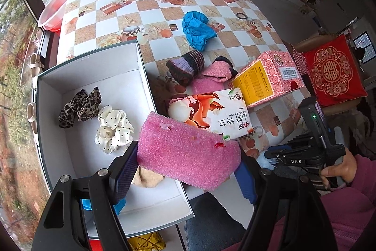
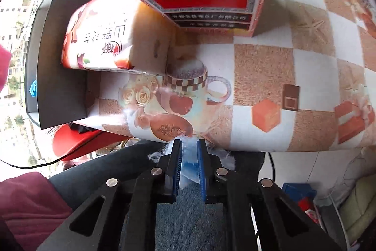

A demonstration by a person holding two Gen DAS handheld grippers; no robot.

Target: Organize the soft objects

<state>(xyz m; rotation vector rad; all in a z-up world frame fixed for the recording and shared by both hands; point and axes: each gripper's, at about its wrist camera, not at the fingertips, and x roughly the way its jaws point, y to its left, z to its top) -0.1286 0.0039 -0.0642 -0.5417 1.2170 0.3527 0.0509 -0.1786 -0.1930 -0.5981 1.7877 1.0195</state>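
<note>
While the left gripper (image 1: 188,171) hangs over the near corner of the white box (image 1: 94,67), it carries a fluffy pink sock (image 1: 188,154) between its blue pads (image 1: 125,168), jaws spread wide around the bulk of it. Whether both pads truly press is hard to judge, but the sock sits off the table between them, so I call it held. That looks like the step in hand: the pink piece going into the box.

Over at the table's near edge, the right gripper (image 2: 189,157) has its jaws pinched nearly together on a thin, pale blue fluffy scrap (image 2: 188,152), with white fibres poking out either side. What that scrap is, I cannot tell.

Inside the box already: a leopard-print scrunchie (image 1: 80,107), a cream polka-dot scrunchie (image 1: 114,131), and a tan soft piece (image 1: 148,178) half hidden under the sock.

Still out on the checked tablecloth (image 1: 258,15): a crumpled blue cover (image 1: 196,29), a striped knit sock (image 1: 185,67), a pink sock (image 1: 211,77) beside it, and a small dark hair tie (image 1: 242,15) further off. Two cartons, one floral (image 1: 211,109) and one pink-and-yellow (image 1: 268,77), crowd the box's right wall.

Next move, by my reckoning: shift the sock further over the open box, release, then bring the right gripper's scrap across the cartons.
</note>
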